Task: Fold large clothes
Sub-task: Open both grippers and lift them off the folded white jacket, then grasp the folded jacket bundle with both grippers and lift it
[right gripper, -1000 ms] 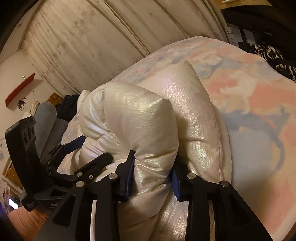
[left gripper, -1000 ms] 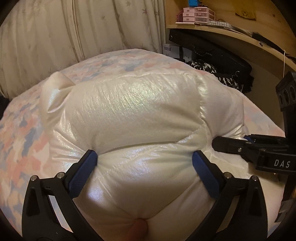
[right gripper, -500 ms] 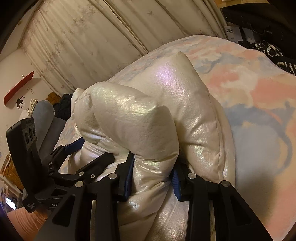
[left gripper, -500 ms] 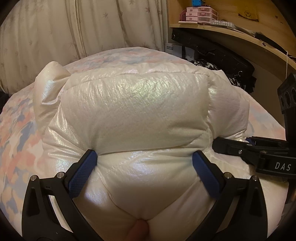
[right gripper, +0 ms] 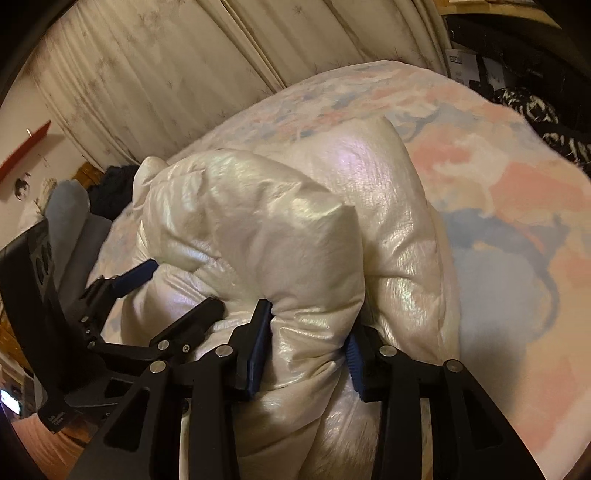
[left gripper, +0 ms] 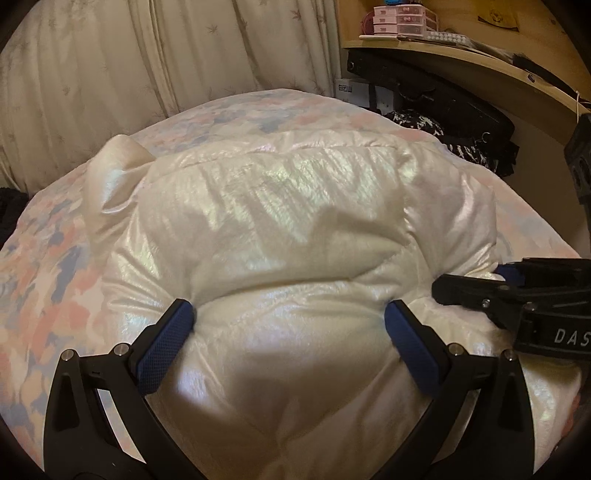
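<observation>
While both grippers bite into it, the jacket (left gripper: 295, 236) sits bunched mid-frame on the bedspread (left gripper: 55, 258).
Left gripper (left gripper: 290, 317): blue pads set wide, pressed into a thick fold of jacket, holding it. Right gripper (right gripper: 308, 332): pads pinched on a narrower puffy roll, lower centre of its view. Curtain (left gripper: 147, 55) fills upper left; shelf (left gripper: 461, 62) upper right.

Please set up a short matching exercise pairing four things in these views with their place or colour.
1. puffy jacket
2. bedspread
3. curtain
4. drawer boxes

A. on the wooden shelf
B. pleated, behind the bed
C. pearly white, gripped on both sides
D. pink and blue patches, under the jacket

Pairs: 1-C, 2-D, 3-B, 4-A
</observation>
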`<state>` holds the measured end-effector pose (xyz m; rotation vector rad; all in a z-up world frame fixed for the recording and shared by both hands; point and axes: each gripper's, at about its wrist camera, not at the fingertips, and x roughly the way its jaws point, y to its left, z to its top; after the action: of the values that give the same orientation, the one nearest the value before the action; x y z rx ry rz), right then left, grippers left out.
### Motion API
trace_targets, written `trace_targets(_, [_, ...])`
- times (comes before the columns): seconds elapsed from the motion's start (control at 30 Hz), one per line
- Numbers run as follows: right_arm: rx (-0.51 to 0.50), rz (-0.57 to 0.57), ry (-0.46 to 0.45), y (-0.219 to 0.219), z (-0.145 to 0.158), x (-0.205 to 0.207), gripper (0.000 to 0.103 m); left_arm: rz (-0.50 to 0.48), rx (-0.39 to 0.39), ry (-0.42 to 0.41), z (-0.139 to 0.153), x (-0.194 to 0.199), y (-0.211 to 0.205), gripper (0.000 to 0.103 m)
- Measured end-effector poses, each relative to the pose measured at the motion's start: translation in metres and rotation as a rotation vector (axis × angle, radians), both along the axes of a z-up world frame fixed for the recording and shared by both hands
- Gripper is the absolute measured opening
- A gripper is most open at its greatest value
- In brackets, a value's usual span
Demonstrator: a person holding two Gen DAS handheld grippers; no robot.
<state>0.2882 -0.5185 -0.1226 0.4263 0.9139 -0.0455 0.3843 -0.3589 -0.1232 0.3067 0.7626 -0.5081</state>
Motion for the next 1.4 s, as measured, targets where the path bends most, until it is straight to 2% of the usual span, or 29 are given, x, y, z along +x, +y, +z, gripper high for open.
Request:
trace_targets(0.07, [-0.015,-0.008,0.024,0.003,0.007,0.0,0.048,0.011,-0.007,0.033,0.008,-0.002,0.002,0.103])
trace_targets(0.2, [-0.022,-0.016,0.028,0.008,0.029,-0.008,0.083,0.024,-0.032,0.124,0.03,-0.008,0.012,0.103])
trace_targets(0.23, [-0.021,-0.011,0.02,0.011,0.036,-0.012,0.087,0.022,-0.04,0.132,0.035,-0.011,0.017,0.103])
trace_targets(0.33, [-0.03,0.009,0.005,0.014,0.057,-0.024,0.09,0.013,-0.07,0.148,0.058,-0.027,0.032,0.103])
trace_targets(0.53, [-0.071,0.057,0.026,0.033,0.098,-0.044,0.098,0.004,-0.081,0.132,0.099,-0.067,0.063,0.103])
trace_targets(0.77, [-0.156,0.097,0.084,0.056,0.131,-0.07,0.098,0.035,-0.114,0.189,0.129,-0.093,0.086,0.103])
trace_targets(0.9, [-0.174,0.122,0.088,0.061,0.147,-0.082,0.1,0.067,-0.141,0.238,0.134,-0.095,0.101,0.102])
trace_targets(1.07, [-0.165,0.142,0.123,0.064,0.161,-0.09,0.1,0.084,-0.149,0.25,0.14,-0.097,0.114,0.102])
trace_targets(1.4, [-0.162,0.152,0.135,0.06,0.197,-0.096,0.1,0.039,-0.167,0.339,0.144,-0.104,0.127,0.102])
